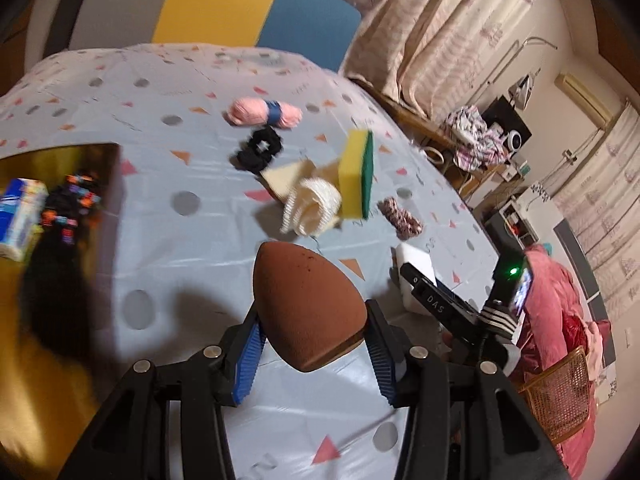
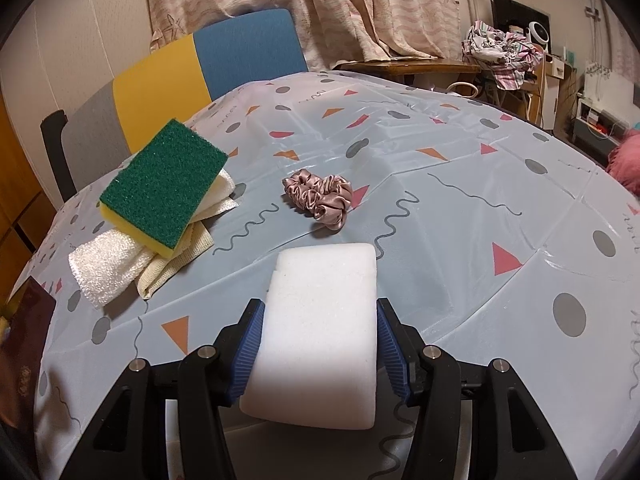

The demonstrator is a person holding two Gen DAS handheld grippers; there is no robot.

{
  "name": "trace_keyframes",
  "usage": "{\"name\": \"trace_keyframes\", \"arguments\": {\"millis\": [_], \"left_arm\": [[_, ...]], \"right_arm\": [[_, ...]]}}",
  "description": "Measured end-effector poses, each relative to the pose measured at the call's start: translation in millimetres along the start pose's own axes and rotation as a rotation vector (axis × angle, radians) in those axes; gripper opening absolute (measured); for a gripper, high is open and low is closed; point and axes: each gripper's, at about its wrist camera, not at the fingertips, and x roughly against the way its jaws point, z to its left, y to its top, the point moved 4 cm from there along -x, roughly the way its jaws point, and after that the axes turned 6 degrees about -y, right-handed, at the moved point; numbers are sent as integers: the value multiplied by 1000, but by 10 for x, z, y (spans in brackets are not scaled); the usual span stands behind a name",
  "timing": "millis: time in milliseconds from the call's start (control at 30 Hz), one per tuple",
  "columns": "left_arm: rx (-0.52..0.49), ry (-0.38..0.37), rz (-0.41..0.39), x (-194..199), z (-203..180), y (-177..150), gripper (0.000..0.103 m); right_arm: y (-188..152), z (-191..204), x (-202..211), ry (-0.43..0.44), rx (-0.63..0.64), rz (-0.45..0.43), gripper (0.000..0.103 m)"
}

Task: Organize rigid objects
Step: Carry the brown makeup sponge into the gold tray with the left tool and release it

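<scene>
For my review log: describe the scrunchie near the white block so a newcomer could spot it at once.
Start at the patterned tablecloth. Just beyond the white foam block in the right gripper lies a scrunchie. It alone is shiny, dusty-pink and ruffled.

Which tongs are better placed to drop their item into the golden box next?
Probably the left tongs: holding the brown egg-shaped sponge, with the golden box close beside. The right tongs see only its corner.

Gripped: brown sponge [image 1: 308, 304] (egg-shaped), white block [image 2: 320, 332]
</scene>
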Motion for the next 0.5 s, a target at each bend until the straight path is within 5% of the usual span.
{"name": "trace_keyframes", "arguments": {"millis": [500], "left_arm": [[139, 75, -99, 828, 852, -53, 48]], "right_arm": [[0, 61, 12, -54, 41, -6, 56]]}}
